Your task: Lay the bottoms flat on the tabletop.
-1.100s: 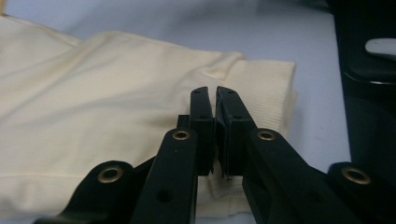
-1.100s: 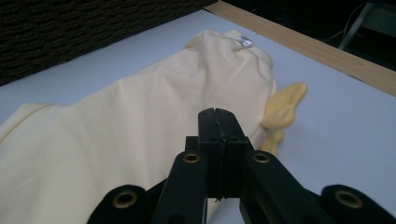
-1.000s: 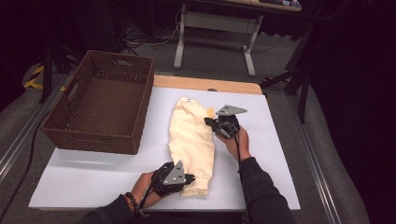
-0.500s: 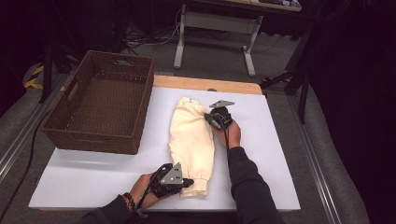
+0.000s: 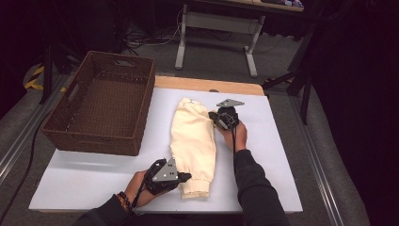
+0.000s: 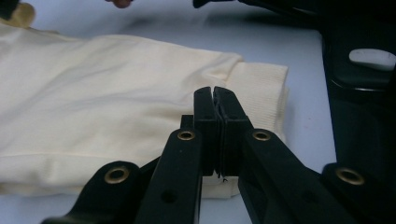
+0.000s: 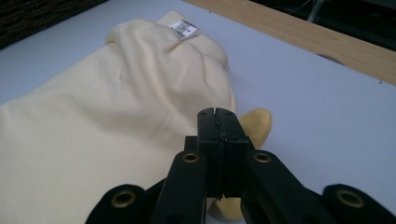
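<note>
A cream sweatshirt [image 5: 193,141] lies lengthwise on the white table [image 5: 94,174], folded narrow, with its neck label [image 7: 183,28] at the far end. My left gripper [image 5: 184,177] sits at the ribbed hem [image 6: 261,81] near the front edge. Its jaws are pressed together over the cloth, and I see no fabric between the pads. My right gripper [image 5: 217,117] is at the garment's upper right edge, beside a small cream flap [image 7: 258,123]. Its jaws are also shut, tips just above the cloth. Whether either gripper pinches fabric underneath is hidden.
A brown wicker basket [image 5: 101,106] stands on the left of the table, close to the sweatshirt. A wooden strip [image 5: 207,85] runs along the table's far edge. Bare white surface lies right of the garment and at the front left.
My right gripper has moved left and a little farther back along the garment's upper edge, and the cloth there now looks narrower. The left gripper has stayed at the hem.
</note>
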{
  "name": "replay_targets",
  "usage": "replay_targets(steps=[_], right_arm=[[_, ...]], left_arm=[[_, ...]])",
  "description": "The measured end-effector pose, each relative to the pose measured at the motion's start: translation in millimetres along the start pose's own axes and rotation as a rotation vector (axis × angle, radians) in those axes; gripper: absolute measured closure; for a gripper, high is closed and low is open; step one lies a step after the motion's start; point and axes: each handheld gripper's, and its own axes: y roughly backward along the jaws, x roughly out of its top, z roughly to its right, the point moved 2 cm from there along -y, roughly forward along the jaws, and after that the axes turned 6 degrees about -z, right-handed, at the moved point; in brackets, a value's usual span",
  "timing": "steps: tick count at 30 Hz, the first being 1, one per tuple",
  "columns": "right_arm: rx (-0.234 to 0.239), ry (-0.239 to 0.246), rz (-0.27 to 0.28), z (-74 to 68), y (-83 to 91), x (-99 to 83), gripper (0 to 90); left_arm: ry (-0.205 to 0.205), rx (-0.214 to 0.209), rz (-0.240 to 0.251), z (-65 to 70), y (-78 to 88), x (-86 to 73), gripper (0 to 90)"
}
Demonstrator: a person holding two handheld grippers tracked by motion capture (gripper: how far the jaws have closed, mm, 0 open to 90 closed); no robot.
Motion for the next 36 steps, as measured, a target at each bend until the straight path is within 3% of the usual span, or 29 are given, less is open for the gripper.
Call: replay_targets(steps=[5,11,13,20,22,25,27,29,32,36], right_arm=[[0.028,0.021,0.06,-5.0,22.0,1.6,87.4],[0.047,0.084,0.12,-16.2,48.2,0.3,84.1],[0.06,0.103,0.135,-20.0,55.3,-1.7,82.3],[0.112,0.12,0.173,-32.2,72.4,-16.8,74.3],[0.123,0.126,0.187,-34.3,77.7,-22.3,71.1],[0.133,0.123,0.2,-36.7,85.7,-29.3,64.2],[0.141,0.117,0.206,-38.8,90.0,-32.9,54.8],[0.135,0.138,0.183,-41.8,93.1,-35.5,47.6],[0.131,0.129,0.202,-46.4,99.1,-41.5,34.3],[0.114,0.155,0.204,-52.1,104.7,-47.7,22.9]], left_arm=[[0.021,0.062,0.039,-13.7,18.5,0.0,86.7],[0.041,0.128,0.067,-27.4,35.5,-4.0,84.2],[0.036,0.157,0.062,-30.9,39.5,-5.6,83.3],[0.058,0.196,0.064,-41.6,47.3,-13.2,77.7],[0.044,0.211,0.055,-43.4,48.9,-14.9,74.7],[0.056,0.206,0.066,-45.4,50.0,-16.5,67.7],[0.043,0.223,0.053,-46.4,50.5,-16.9,62.2],[0.053,0.213,0.058,-46.8,50.8,-17.4,54.5],[0.061,0.216,0.063,-47.5,51.9,-18.6,46.9],[0.074,0.231,0.073,-48.5,54.1,-20.6,35.1]])
